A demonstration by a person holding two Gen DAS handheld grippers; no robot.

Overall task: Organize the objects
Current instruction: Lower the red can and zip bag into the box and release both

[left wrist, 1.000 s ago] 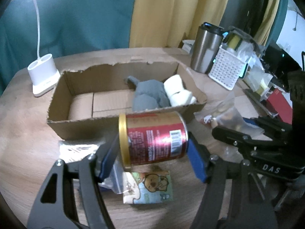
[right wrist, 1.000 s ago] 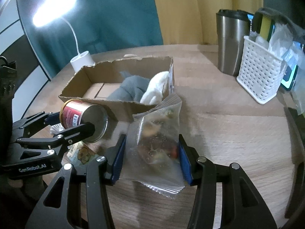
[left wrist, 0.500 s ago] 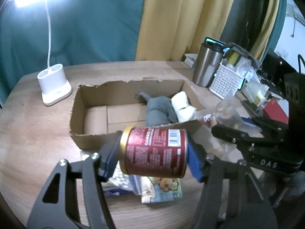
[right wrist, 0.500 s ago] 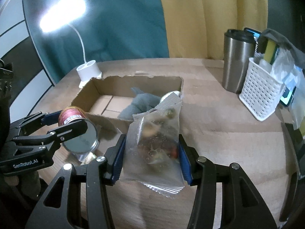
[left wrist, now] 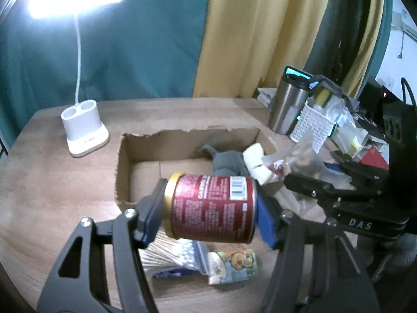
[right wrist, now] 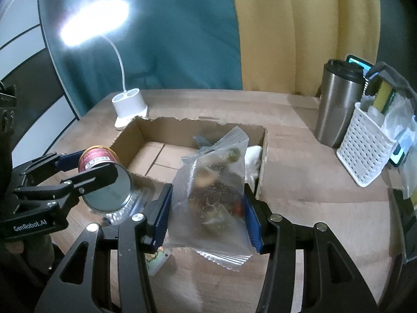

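My left gripper (left wrist: 211, 215) is shut on a red can (left wrist: 212, 207) with a gold rim, held on its side in the air just in front of the open cardboard box (left wrist: 125, 161). In the right wrist view the same can (right wrist: 97, 156) hangs at the left, in front of the cardboard box (right wrist: 146, 133). My right gripper (right wrist: 207, 212) is shut on a clear zip bag of snacks (right wrist: 216, 195), held above the box's near right corner. A grey cloth (left wrist: 229, 160) and a white roll (left wrist: 256, 156) lie in the box's right end.
A white lamp base (left wrist: 83, 127) stands left of the box. A steel tumbler (right wrist: 337, 104) and a white basket (right wrist: 365, 146) stand at the right. A pack of cotton swabs (left wrist: 169, 255) and a cartoon packet (left wrist: 233, 267) lie on the wooden table under the can.
Both grippers rose and moved toward the box, lifting the can and the snack bag off the table. The left jaws closed tighter on the can.
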